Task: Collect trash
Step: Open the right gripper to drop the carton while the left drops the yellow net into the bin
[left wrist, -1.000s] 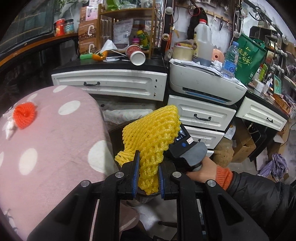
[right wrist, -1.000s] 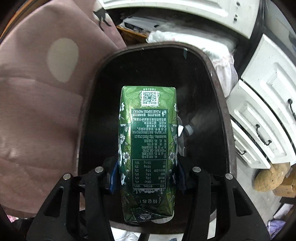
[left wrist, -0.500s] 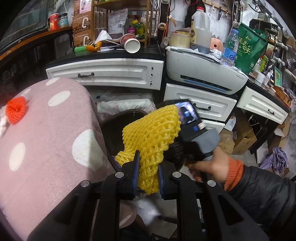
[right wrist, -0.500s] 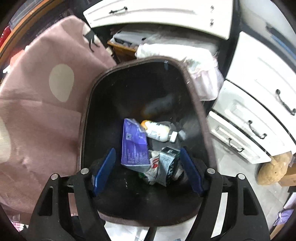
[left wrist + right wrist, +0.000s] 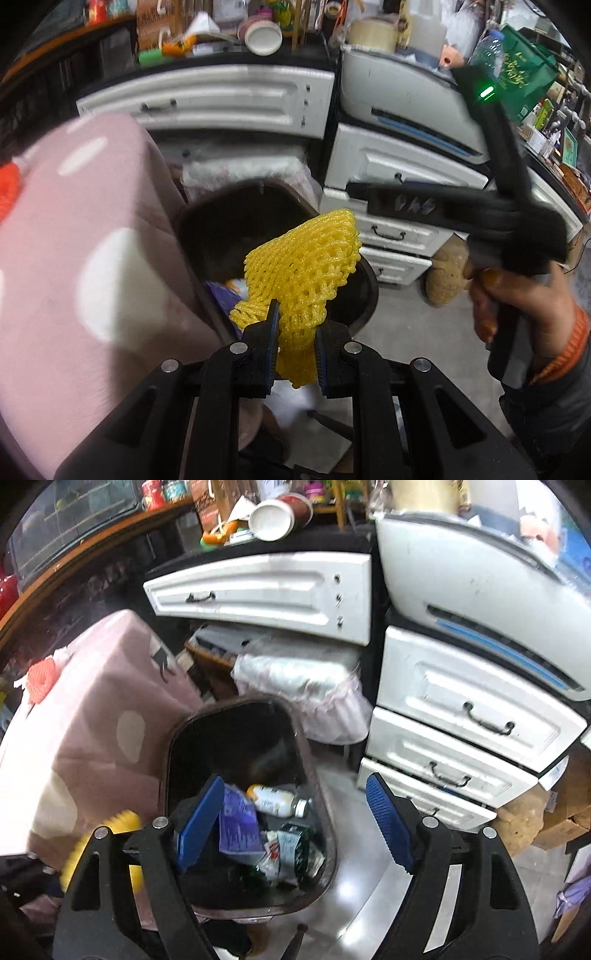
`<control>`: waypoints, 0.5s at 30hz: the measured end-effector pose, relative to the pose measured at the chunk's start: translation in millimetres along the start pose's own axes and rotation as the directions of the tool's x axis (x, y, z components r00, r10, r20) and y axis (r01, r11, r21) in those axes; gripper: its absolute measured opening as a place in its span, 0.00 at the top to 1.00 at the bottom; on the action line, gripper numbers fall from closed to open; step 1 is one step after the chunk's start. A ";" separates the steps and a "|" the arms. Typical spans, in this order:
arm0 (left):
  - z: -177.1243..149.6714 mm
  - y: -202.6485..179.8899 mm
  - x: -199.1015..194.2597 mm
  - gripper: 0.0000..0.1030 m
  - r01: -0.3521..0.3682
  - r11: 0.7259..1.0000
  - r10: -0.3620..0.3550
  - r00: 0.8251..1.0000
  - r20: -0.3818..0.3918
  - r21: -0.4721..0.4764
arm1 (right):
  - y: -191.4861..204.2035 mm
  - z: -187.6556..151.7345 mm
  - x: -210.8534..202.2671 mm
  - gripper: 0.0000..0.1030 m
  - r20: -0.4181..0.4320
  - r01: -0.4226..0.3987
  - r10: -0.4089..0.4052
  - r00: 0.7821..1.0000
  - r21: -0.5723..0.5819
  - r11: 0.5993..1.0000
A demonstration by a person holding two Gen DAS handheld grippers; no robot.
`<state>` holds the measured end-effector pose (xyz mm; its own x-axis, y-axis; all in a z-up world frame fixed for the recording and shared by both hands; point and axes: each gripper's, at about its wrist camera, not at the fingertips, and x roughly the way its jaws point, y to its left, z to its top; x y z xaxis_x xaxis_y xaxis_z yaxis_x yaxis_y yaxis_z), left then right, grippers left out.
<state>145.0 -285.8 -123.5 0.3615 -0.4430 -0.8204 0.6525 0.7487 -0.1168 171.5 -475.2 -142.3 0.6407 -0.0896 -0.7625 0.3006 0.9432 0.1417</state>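
Pinching the yellow foam net (image 5: 303, 280) between its blue pads, my left gripper (image 5: 295, 350) is closed on the lower end of it, and the rest of the mesh fans up and ahead of the fingertips. Directly beyond the net sits the dark trash bin (image 5: 365, 284), its mouth open below and in front of the tool. To the left of this gripper is the pink polka-dot cloth (image 5: 92, 258), with an orange net (image 5: 7, 192) lying at its far left edge. My right gripper (image 5: 295, 827) has its jaws spread wide and holds nothing; from the left camera it shows up ahead and to the right, gripped by my right hand (image 5: 517, 306). Just ahead of and below those open fingers the bin holds a purple packet (image 5: 238, 827), a small white bottle (image 5: 275, 801) and a crumpled green carton (image 5: 291, 853). Off its lower left I can see a bit of the yellow net. Farther out are the white drawers (image 5: 461, 716), a white printer (image 5: 480, 583) above them, and a tipped paper cup (image 5: 277, 515) on the black counter.
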 end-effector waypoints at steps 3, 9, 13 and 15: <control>2.9 -3.7 14.1 0.83 -0.020 1.000 0.020 1.000 -0.021 0.007 | -1.7 1.3 -6.6 0.22 0.017 0.003 -0.003 1.000 0.002 1.000; 5.4 -7.7 42.2 0.83 -0.050 0.998 0.052 0.996 -0.072 0.026 | -4.1 0.3 -8.5 0.22 0.027 -0.004 0.003 1.000 0.019 1.000; 4.6 -7.5 58.0 0.83 -0.065 0.997 0.068 0.992 -0.108 0.031 | -9.1 2.3 -10.7 0.22 0.041 0.005 -0.006 0.999 0.029 1.000; 3.5 -8.2 63.6 0.83 -0.069 0.997 0.074 0.990 -0.120 0.042 | -11.7 3.2 -12.2 0.21 0.045 0.009 -0.011 0.999 0.038 0.999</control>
<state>165.0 -321.9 -172.7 0.3263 -0.3243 -0.8879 0.6532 0.7563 -0.0362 162.5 -486.2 -132.6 0.6687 -0.1139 -0.7347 0.3326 0.9296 0.1586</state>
